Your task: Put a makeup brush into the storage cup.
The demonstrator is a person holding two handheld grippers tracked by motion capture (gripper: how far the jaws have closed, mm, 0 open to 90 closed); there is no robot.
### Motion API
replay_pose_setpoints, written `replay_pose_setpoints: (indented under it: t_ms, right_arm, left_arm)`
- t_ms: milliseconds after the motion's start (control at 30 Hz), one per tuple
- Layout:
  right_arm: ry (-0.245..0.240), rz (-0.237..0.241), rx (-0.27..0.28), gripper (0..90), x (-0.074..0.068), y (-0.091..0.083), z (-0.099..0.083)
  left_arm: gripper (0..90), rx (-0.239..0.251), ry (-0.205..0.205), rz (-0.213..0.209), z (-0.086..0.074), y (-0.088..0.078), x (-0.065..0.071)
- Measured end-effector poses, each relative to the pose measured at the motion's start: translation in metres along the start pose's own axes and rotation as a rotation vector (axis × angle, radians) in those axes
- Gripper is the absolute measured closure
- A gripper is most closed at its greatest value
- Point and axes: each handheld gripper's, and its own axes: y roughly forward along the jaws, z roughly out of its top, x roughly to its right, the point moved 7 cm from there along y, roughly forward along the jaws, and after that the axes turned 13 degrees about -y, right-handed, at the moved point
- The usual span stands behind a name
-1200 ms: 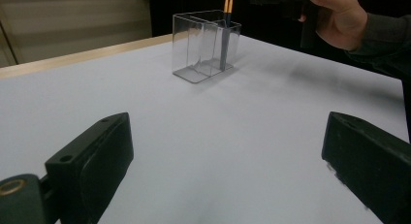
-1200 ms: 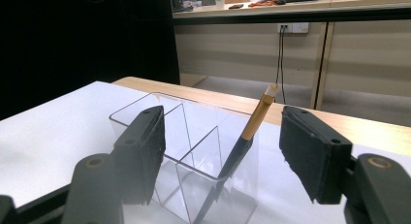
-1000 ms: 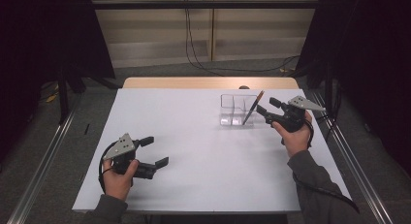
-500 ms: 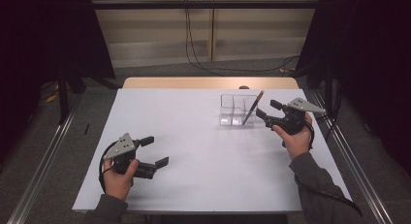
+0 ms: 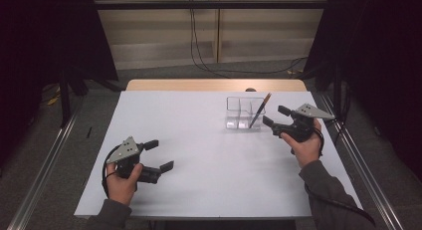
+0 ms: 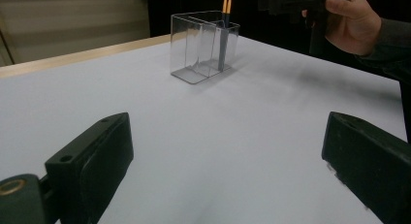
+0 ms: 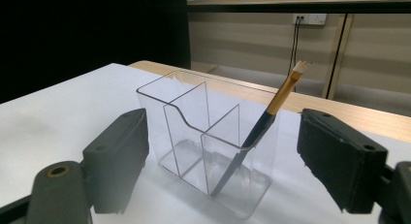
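While white table (image 5: 209, 140) carried clear three-compartment organizer (image 5: 245, 113) near far right, brush (image 5: 260, 110) leaned tilted in its right compartment. Right gripper (image 5: 274, 116) hovered just beside organizer, jaws wide, just been opening, nothing between. Left gripper (image 5: 159, 155) sat well apart, near front left, jaws wide, empty.

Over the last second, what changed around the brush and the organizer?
The right gripper has let go of the brush: its jaws have just been opening and have drawn slightly back, with nothing between them. The brush now leans alone in the end compartment of the clear organizer. The left gripper kept open and in place; the organizer did not shift.
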Motion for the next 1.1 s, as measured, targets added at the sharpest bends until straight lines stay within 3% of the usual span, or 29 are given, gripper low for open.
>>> replay_pose_setpoints:
  t_ms: [67,400,1100]
  right_arm:
    - [-0.003,0.000,0.000,18.1,0.000,-0.001,-0.001]
    - [0.008,0.016,-0.014,17.0,-0.007,-0.007,-0.008]
    - [-0.017,0.046,-0.063,14.5,-0.014,-0.016,-0.018]
  left_arm:
    - [4.2,0.001,0.000,-0.013,0.000,0.000,0.000]
    - [4.2,-0.005,0.004,-0.003,0.000,0.000,0.000]
    - [4.1,-0.007,0.004,-0.001,0.000,0.000,0.000]
